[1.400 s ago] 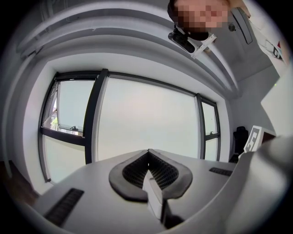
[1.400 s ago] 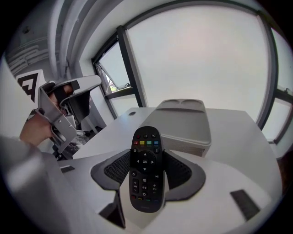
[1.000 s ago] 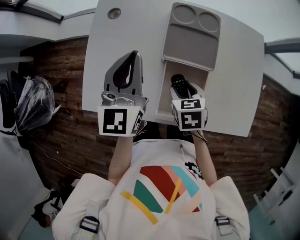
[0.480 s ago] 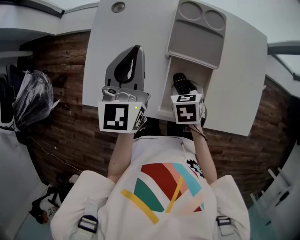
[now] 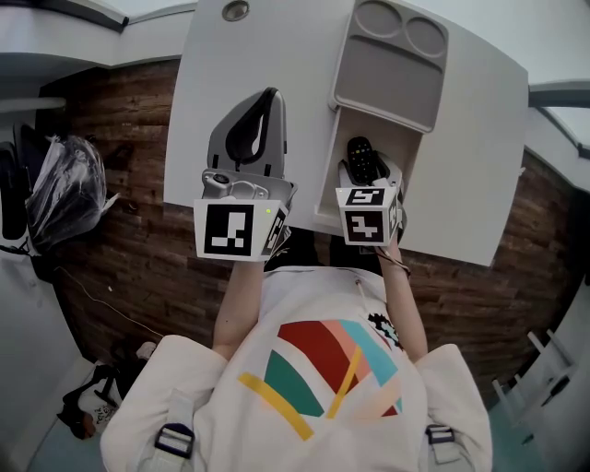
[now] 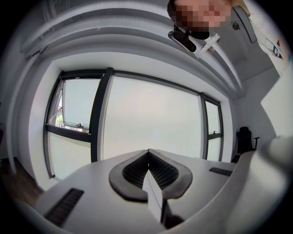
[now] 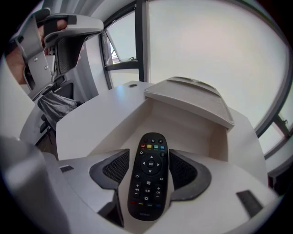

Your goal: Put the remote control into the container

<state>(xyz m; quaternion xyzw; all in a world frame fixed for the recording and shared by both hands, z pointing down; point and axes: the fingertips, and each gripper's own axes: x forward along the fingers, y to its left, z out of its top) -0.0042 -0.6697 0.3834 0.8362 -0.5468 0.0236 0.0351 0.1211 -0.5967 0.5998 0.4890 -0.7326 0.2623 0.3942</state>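
A black remote control [image 7: 149, 176] with coloured buttons lies lengthwise between the pads of my right gripper [image 7: 149, 170], which is shut on its sides. In the head view the remote control [image 5: 361, 157] hangs over the open white container [image 5: 409, 164], a deep box at the table's near edge. My right gripper [image 5: 369, 182] is at the container's near end. The container's grey lid [image 5: 387, 69], with two round recesses, is slid back past the opening. My left gripper [image 5: 247, 138] hovers over the table to the left, shut with nothing in it, its pads [image 6: 137, 170] meeting.
The white table [image 5: 267, 64] has a round cable hole [image 5: 235, 11] at its far left. A black bag [image 5: 57, 195] sits on the wooden floor to the left. In the right gripper view the container wall [image 7: 192, 130] rises just beyond the remote.
My right gripper has edged slightly forward with the remote over the container opening. The left gripper has hardly moved.
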